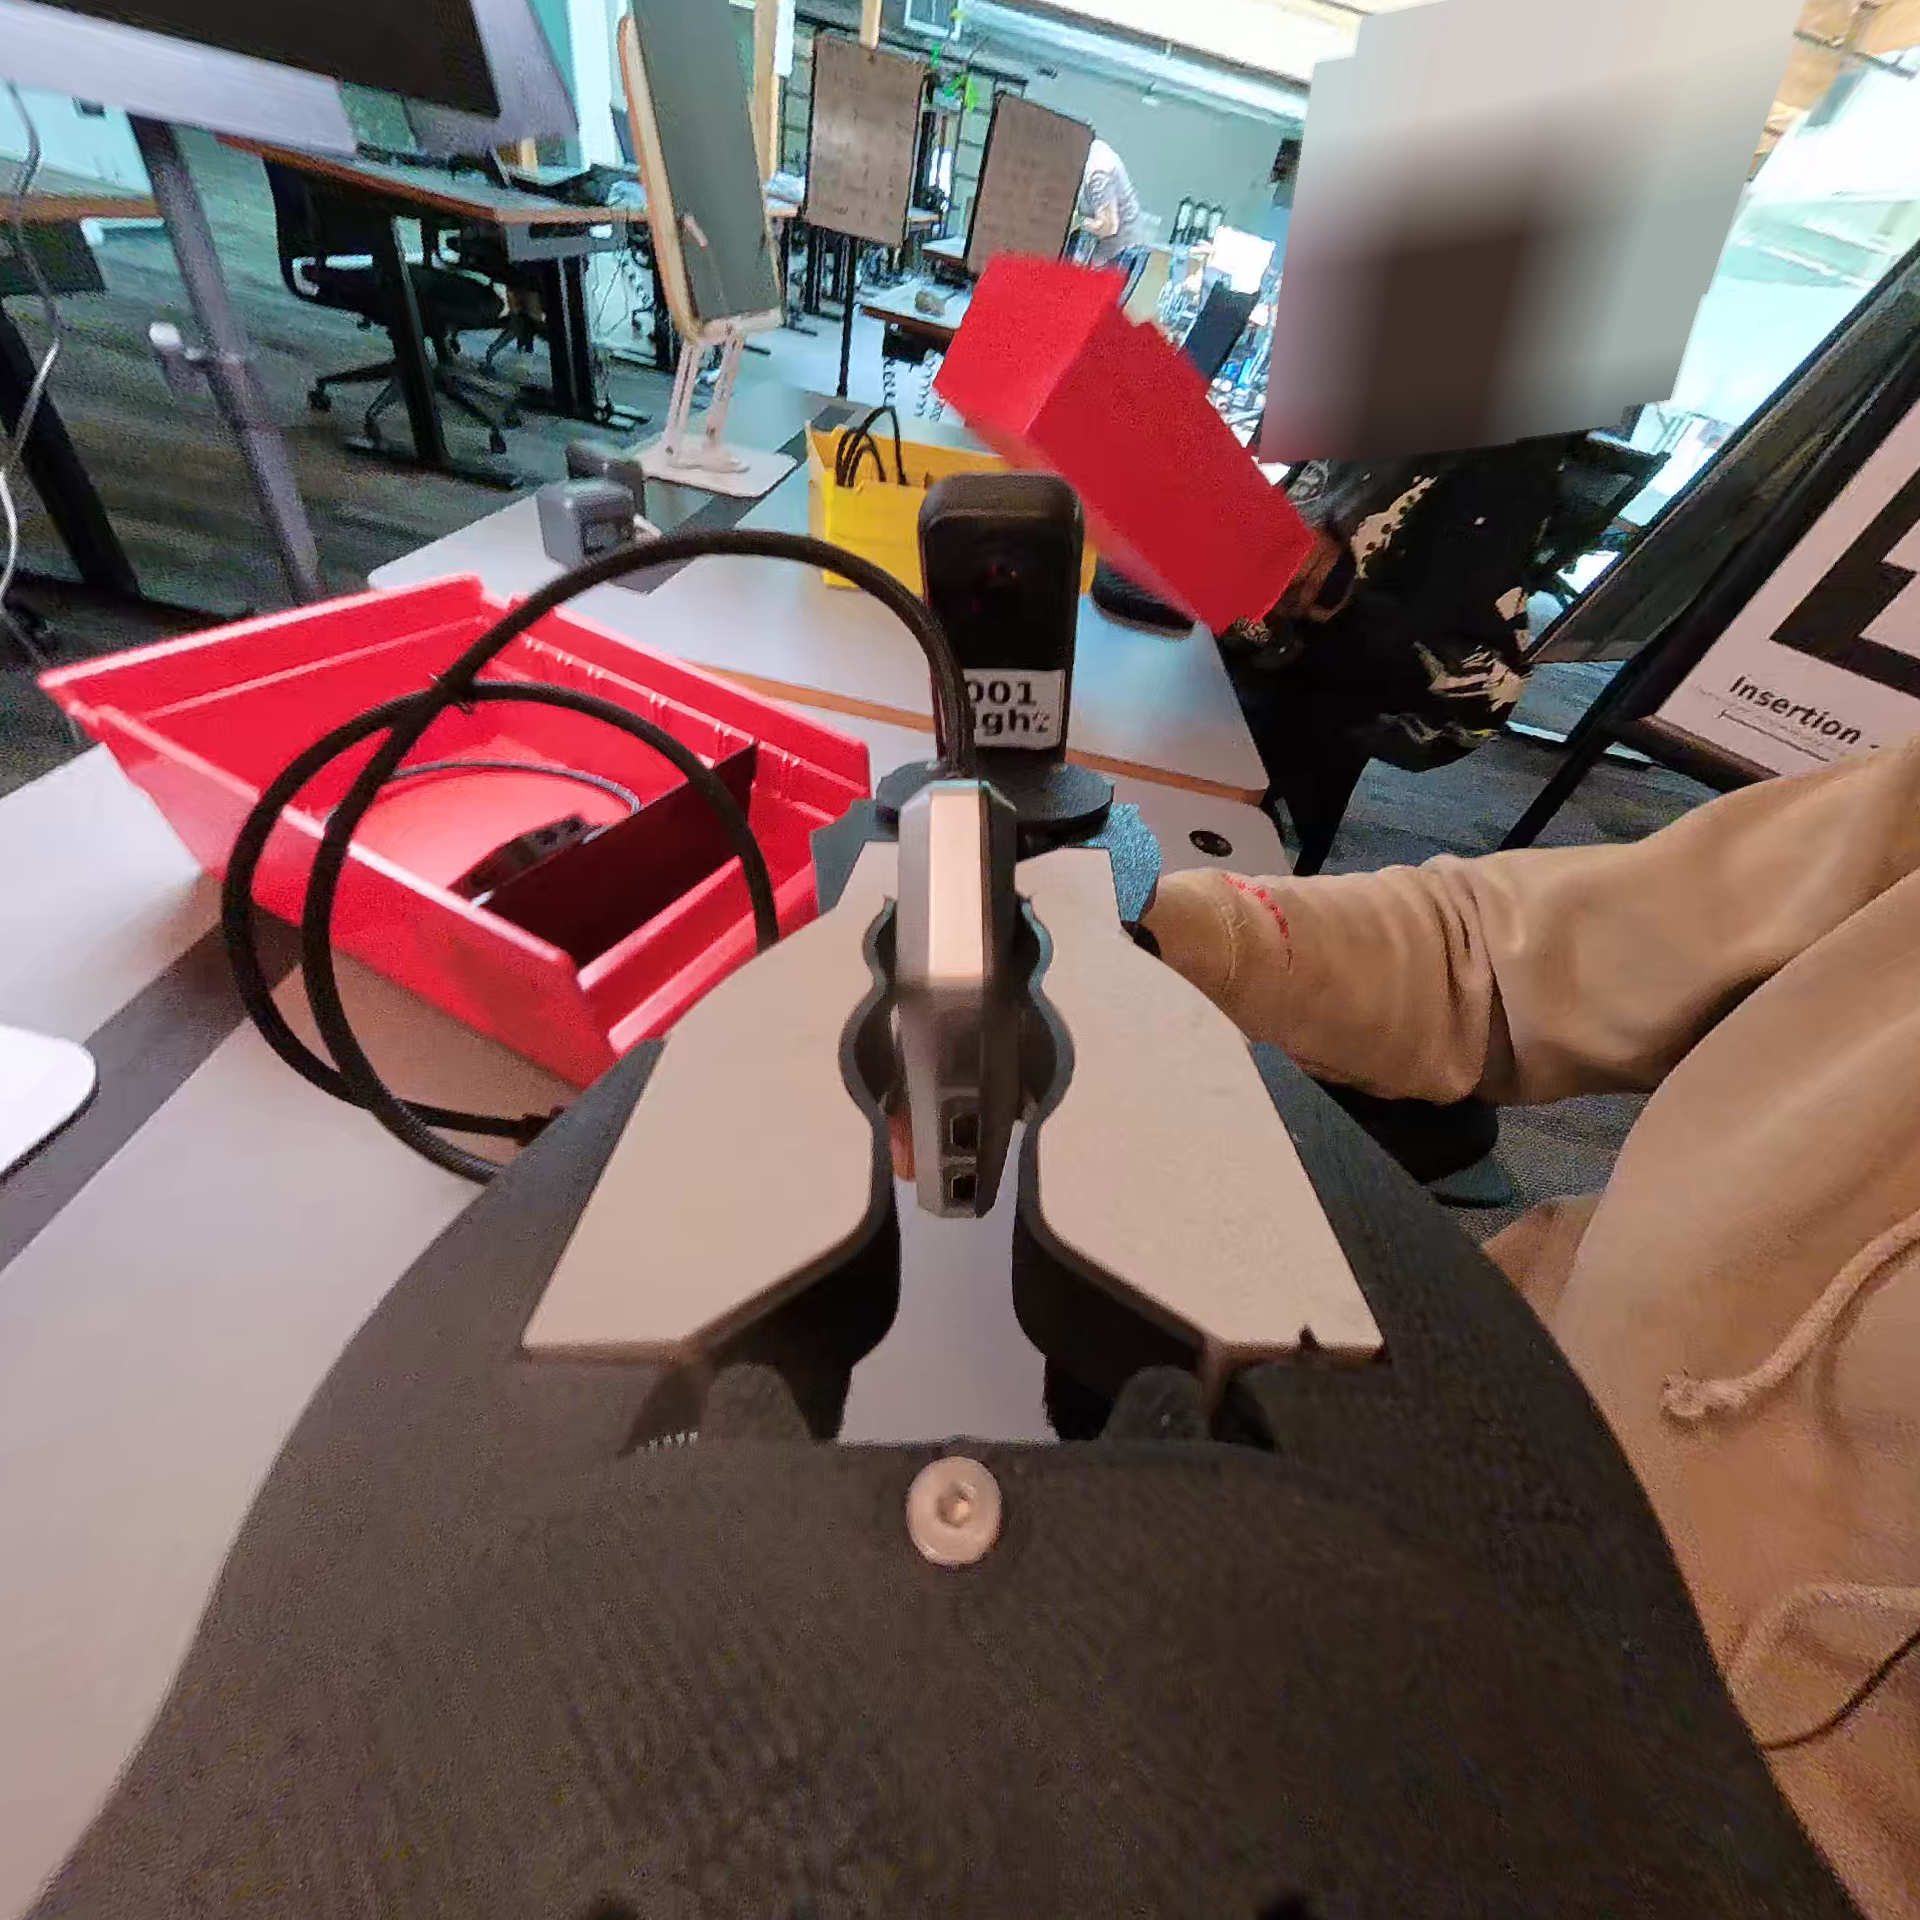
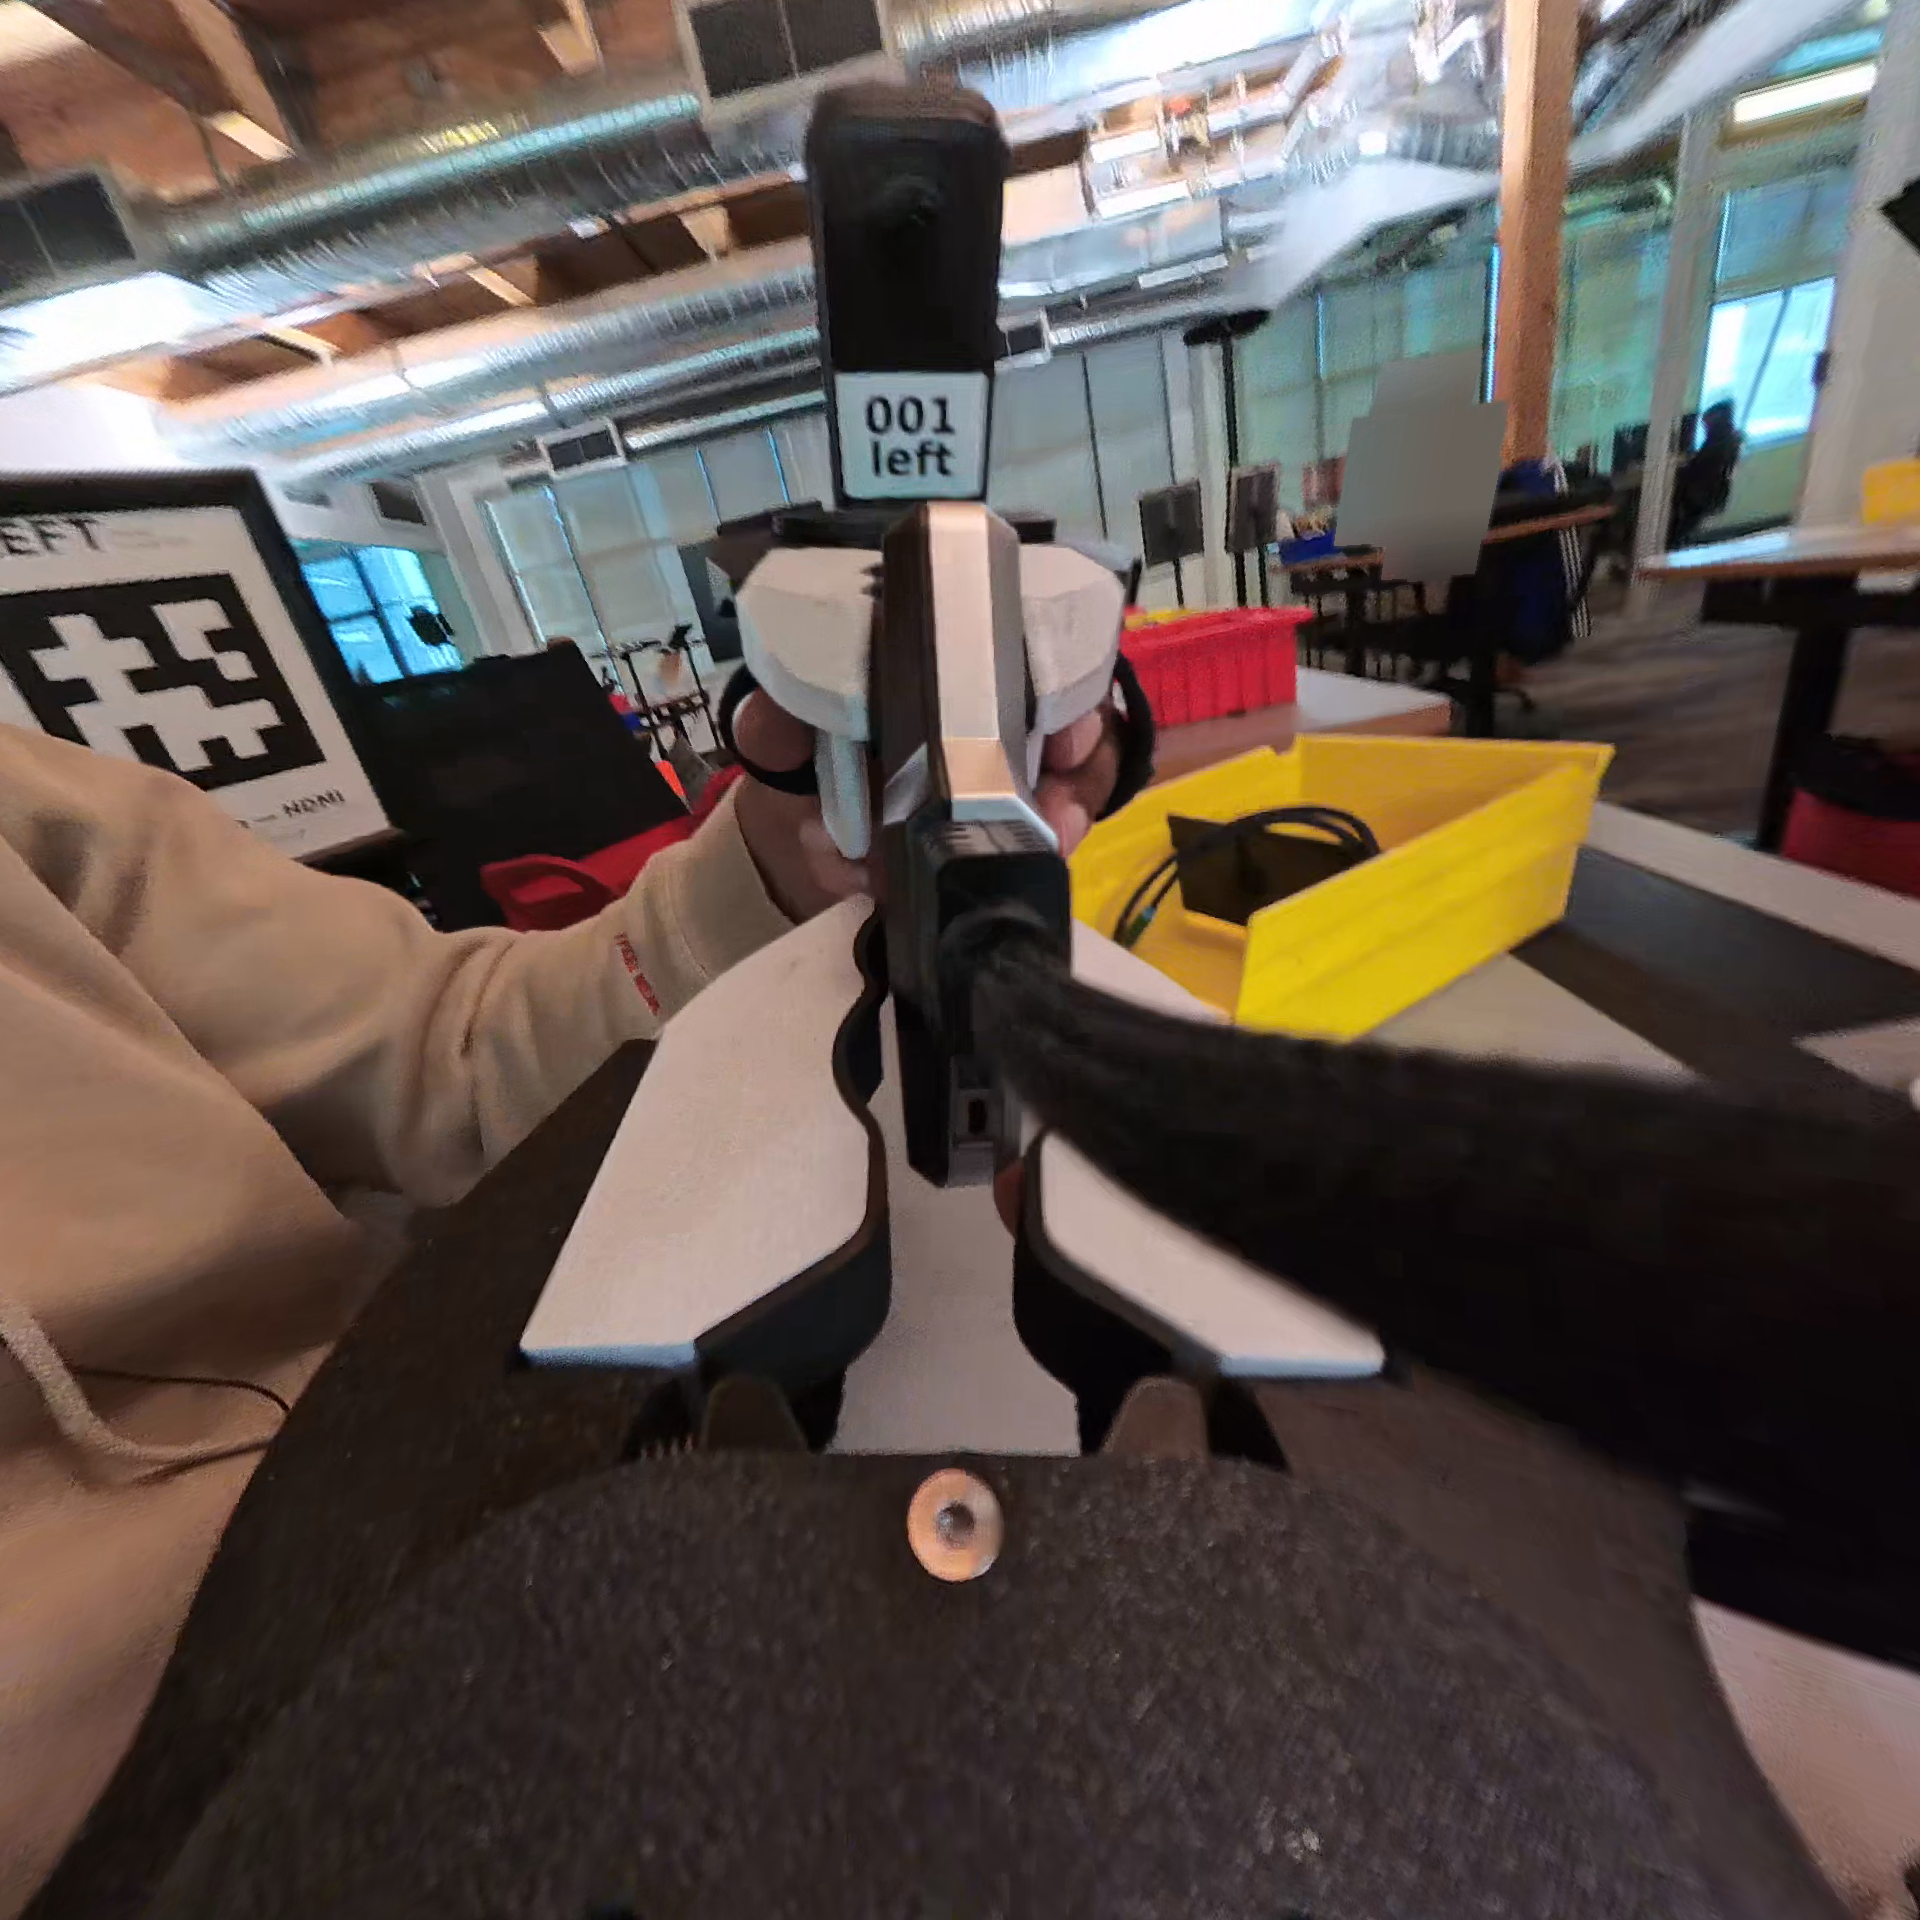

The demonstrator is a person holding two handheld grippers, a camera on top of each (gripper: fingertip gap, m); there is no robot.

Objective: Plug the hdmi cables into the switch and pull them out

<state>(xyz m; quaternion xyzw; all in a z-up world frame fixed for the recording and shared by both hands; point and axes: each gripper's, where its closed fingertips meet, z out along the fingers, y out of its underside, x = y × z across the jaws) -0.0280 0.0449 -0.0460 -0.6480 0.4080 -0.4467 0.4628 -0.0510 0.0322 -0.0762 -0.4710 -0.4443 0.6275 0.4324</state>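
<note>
In the left wrist view my left gripper (image 1: 954, 896) is shut on the grey HDMI switch (image 1: 951, 987), held on edge above the table, with two empty ports facing me. My right gripper (image 1: 982, 842) faces it at the switch's far end. A black braided HDMI cable (image 1: 312, 831) loops from there over the red bin. In the right wrist view my right gripper (image 2: 971, 935) is shut on the black HDMI plug (image 2: 982, 894), which is seated in the switch (image 2: 966, 644). The left gripper (image 2: 951, 665) holds the switch beyond. The cable (image 2: 1351, 1143) runs off to the right, blurred.
A red bin (image 1: 416, 894) with a black divider and a cable sits on the table at the left. A yellow bin (image 2: 1403, 904) with cables sits at the right. A person behind holds a red box (image 1: 1112, 416). A beige sleeve (image 1: 1455, 956) reaches in. Marker boards stand nearby.
</note>
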